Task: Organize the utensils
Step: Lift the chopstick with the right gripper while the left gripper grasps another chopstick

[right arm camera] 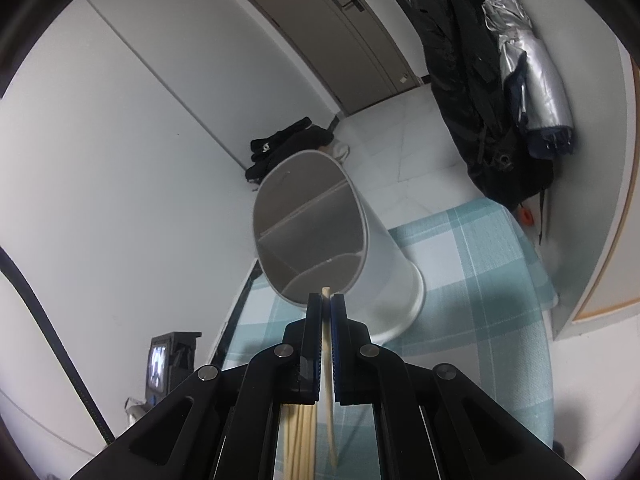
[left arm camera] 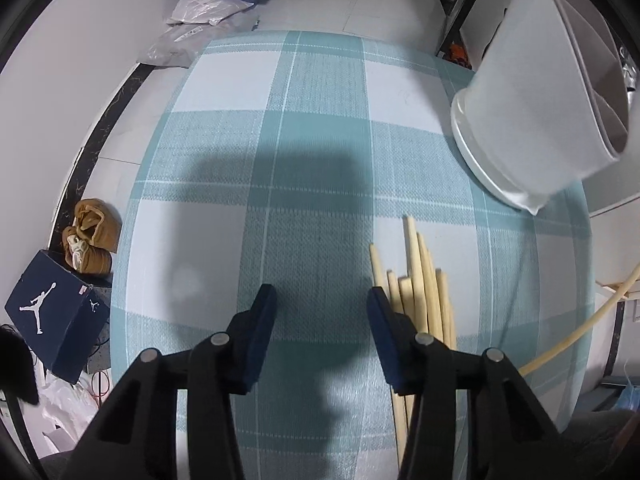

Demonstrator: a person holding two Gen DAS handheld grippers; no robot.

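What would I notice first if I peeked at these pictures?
Probably the big white holder with dividers inside, standing on the blue-checked tablecloth. Right in front of its mouth, the right tool is pinching a single chopstick pointed at the opening. In the other view, a loose bundle of chopsticks lies on the cloth just beside the left tool, whose fingers are apart with nothing between them.
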